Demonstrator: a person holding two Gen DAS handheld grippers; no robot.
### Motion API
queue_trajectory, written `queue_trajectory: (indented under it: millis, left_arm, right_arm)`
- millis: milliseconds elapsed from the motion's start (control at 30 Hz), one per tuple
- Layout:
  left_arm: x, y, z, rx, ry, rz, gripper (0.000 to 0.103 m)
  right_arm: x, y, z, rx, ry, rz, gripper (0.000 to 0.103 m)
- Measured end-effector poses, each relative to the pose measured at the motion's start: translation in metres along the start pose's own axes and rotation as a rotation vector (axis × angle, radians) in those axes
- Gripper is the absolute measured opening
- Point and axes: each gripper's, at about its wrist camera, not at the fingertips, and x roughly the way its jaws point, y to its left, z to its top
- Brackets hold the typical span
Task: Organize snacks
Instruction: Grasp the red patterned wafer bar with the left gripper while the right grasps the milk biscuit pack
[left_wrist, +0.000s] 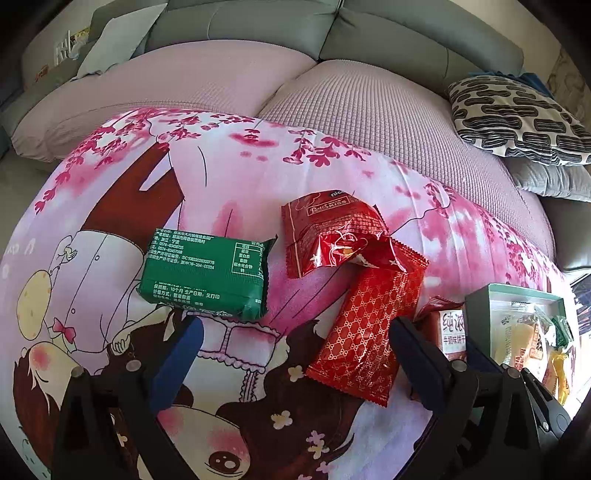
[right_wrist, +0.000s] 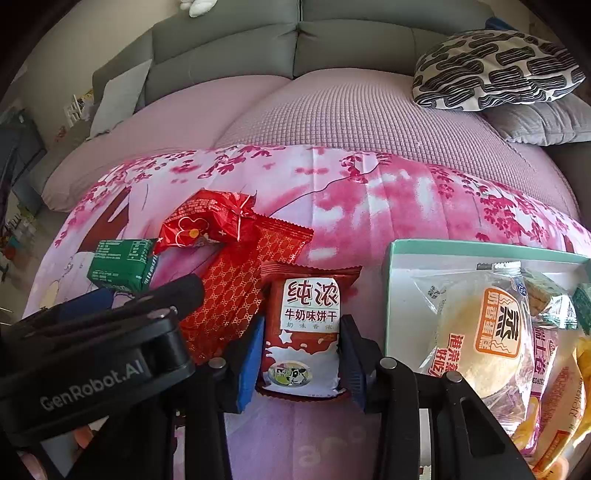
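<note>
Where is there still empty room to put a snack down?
Free: inside the box, the white floor left of the bun packet; and the pink cloth behind the box. Crowded: the box's right side, and the heap of red packets beside the milk biscuit packet the right gripper grips.

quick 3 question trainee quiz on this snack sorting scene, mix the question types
1. True or false: the right gripper is shut on the milk biscuit packet.
2. Which lies closest to the open left gripper? A green packet B patterned red packet C striped pillow
3. Fill in: sorted snacks sit in the ___ at right.

Key: 1 true; 2 B; 3 box
</note>
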Motion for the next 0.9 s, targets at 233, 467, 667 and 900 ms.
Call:
queue_trajectory:
  millis: [233, 467, 667, 900]
  left_arm:
    - [0.005, -0.013, 0.001, 0.039, 0.018, -0.001, 0.100]
    - [0.013, -0.033, 0.003, 0.130, 0.052, -0.014, 0.100]
    - [0.026, -0.042, 0.006, 0.188, 0.100, -0.011, 0.100]
    - [0.037, -0.039, 0.014, 0.244, 0.162, -0.052, 0.101]
  right_arm:
    - [-0.001, -0.005, -0.002, 0.031, -0.001, 0.015, 0.042]
    - [-0.006, -0.008, -0.006, 0.061, -0.004, 0.030, 0.042]
    - [-0.008, -0.011, -0.006, 0.068, -0.004, 0.032, 0.042]
    - [-0.012, -0.011, -0.009, 0.067, -0.004, 0.028, 0.042]
